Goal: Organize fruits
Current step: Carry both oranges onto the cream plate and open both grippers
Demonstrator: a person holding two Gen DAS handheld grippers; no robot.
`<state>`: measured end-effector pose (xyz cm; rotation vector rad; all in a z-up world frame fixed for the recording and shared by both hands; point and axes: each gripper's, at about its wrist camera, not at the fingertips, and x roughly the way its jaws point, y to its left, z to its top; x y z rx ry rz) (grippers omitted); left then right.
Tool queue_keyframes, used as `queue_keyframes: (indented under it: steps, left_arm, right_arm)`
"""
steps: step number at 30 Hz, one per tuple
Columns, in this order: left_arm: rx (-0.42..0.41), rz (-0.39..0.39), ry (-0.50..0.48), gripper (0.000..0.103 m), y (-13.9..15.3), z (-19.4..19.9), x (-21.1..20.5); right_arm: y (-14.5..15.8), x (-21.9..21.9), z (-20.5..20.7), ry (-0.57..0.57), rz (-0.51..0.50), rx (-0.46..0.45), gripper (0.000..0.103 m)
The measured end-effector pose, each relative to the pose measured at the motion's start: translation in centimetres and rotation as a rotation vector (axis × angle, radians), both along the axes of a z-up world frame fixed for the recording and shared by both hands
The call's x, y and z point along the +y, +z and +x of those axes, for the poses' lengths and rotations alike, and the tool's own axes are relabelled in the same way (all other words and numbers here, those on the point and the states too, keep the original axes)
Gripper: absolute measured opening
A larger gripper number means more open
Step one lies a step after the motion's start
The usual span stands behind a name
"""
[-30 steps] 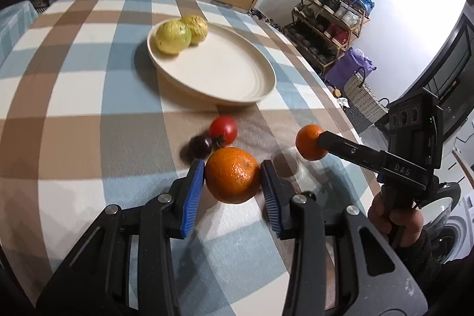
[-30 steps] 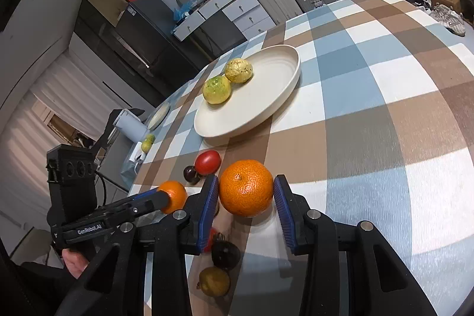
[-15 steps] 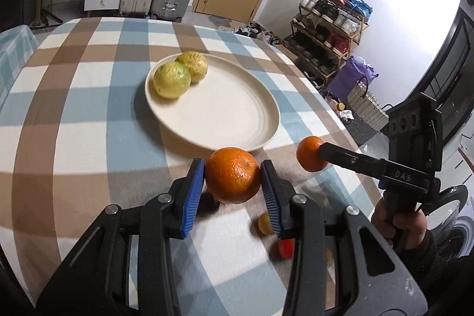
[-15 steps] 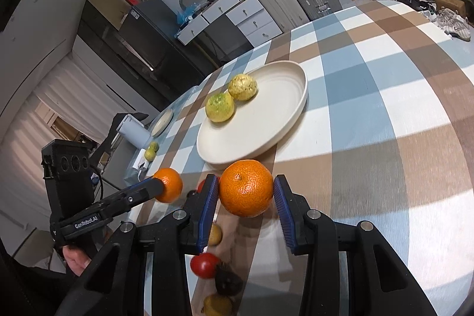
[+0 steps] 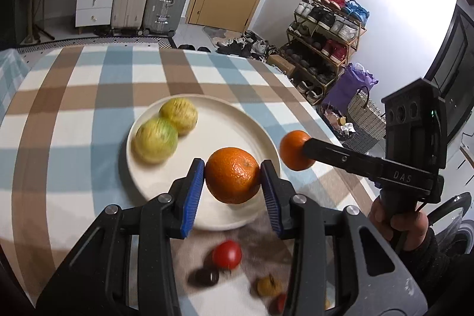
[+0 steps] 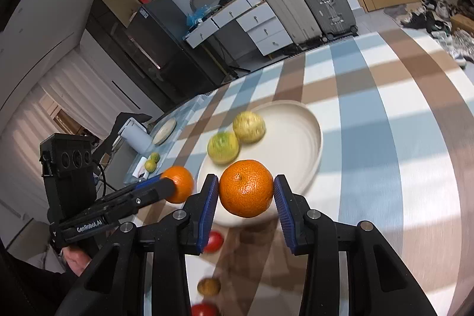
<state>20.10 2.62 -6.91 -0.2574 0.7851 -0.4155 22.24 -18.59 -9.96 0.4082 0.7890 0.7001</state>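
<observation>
left wrist view: the left tool point(image 5: 232, 182) is closed on an orange point(image 5: 232, 179), blue pads touching both its sides, and carries it in the air above the near part of the cream plate point(image 5: 266, 138). two yellow-green fruits point(image 5: 155, 141) sit touching each other at the plate's far left. the right tool point(image 5: 299, 153), off to the right, grips a smaller-looking orange point(image 5: 291, 149) beside the plate's right rim. a red tomato point(image 5: 226, 254) and small dark and brown fruits lie on the checked counter point(image 5: 74, 168) below. risk here, as i judge it: both oranges head for the same plate, so the tools could knock together.

right wrist view: the right tool point(image 6: 246, 191) clamps its orange point(image 6: 246, 188) over the plate's near edge point(image 6: 317, 156); the left tool point(image 6: 174, 187) holds its orange point(image 6: 179, 182) just left of it. released too high or too near the rim, a round orange could roll off onto the counter, or bump the yellow-green pair point(image 6: 223, 147).
</observation>
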Motion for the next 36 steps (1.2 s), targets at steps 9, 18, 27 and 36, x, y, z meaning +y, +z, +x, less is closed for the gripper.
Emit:
queue_keyframes:
  steps: [9,18,27,36]
  left_arm:
    - [-0.008,0.022,-0.012,0.036,-0.5,6.5,-1.7]
    - [0.003,0.06,-0.043,0.036,-1.6,12.6,-2.9]
    - [0.034,0.097,-0.048,0.036,-3.9,15.5,-3.5]
    - [0.051,0.08,-0.033,0.036,-4.7,16.3,-3.5]
  right_arm:
    - [0.8,1.0,5.7,0.01,-0.011,-0.007,0.04]
    - [-0.9,0.8,10.4,-0.003,0.005,0.069,0.04]
    - [-2.5,1.0,12.2,0.012,0.024,0.136,0.04]
    - [-3.5,1.2,12.9,-0.001,0.022,0.19,0.041]
